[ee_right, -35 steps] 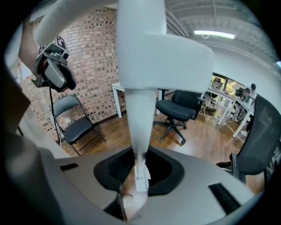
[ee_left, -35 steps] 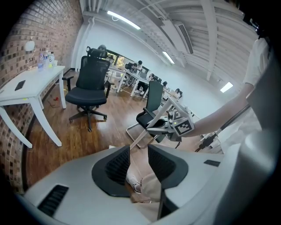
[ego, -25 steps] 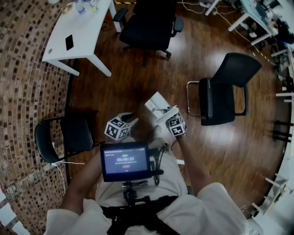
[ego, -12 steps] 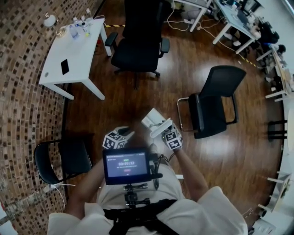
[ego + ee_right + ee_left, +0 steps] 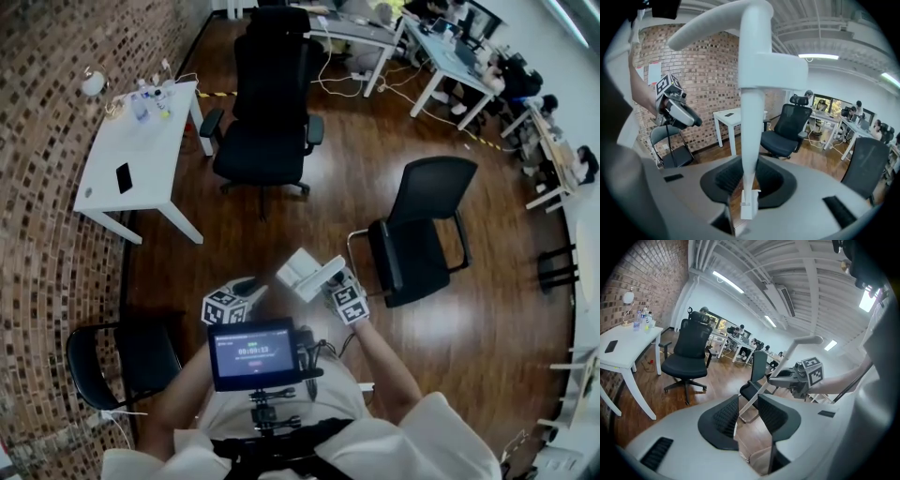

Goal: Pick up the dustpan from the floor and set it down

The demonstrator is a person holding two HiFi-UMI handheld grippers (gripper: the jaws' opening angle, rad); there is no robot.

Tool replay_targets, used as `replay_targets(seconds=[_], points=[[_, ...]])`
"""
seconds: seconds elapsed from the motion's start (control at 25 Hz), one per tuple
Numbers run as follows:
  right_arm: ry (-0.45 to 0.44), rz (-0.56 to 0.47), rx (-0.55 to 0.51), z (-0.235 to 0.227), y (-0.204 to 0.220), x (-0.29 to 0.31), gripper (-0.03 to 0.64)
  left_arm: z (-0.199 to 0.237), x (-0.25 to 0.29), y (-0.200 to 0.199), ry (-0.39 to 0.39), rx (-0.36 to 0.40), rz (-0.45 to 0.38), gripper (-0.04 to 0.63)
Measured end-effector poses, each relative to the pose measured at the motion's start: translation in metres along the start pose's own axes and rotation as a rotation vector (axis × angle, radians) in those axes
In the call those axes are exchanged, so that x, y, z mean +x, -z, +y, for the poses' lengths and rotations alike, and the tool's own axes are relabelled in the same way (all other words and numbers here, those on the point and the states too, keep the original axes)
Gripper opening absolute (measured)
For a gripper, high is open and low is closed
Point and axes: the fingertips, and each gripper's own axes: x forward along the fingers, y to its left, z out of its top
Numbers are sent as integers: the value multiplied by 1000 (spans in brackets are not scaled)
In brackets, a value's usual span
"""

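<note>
Both grippers have come higher than a second ago, and the white dustpan (image 5: 302, 272) rose with them. The right gripper (image 5: 330, 281) is clamped on its handle and holds it in the air over the dark wooden floor (image 5: 309, 211). The left gripper (image 5: 248, 289) is beside it, its jaws slightly apart and empty. A brick wall (image 5: 47, 141), a white table (image 5: 131, 150) and a black office chair (image 5: 267, 122) stand around.

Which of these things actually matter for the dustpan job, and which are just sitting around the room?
Part of the job:
- dustpan, gripped by its handle in the right gripper
- left gripper, open and empty

Just lying about:
- white table
- phone on it
- black office chair
- black visitor chair
- folding chair by the brick wall
</note>
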Motion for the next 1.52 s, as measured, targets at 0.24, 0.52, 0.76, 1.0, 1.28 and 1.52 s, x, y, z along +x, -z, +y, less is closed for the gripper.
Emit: replay_targets(seconds=[0.24, 0.52, 0.76, 1.0, 1.28, 1.52], points=[[6, -47, -30, -1, -37, -24, 97, -13, -2, -19, 30, 3, -30, 126], [21, -116, -58, -11, -76, -57, 98, -28, 2, -33, 55, 16, -43, 126], [40, -169, -45, -15, -93, -81, 98, -45, 0, -34, 89, 20, -41, 126], [54, -211, -44, -16, -108, -104, 100, -58, -7, -39, 110, 22, -55, 126], [62, -238, -40, -12, -122, -122, 101, -67, -10, -41, 133, 28, -64, 126], [66, -252, -40, -7, -126, -133, 100, -74, -10, -41, 146, 36, -61, 126]])
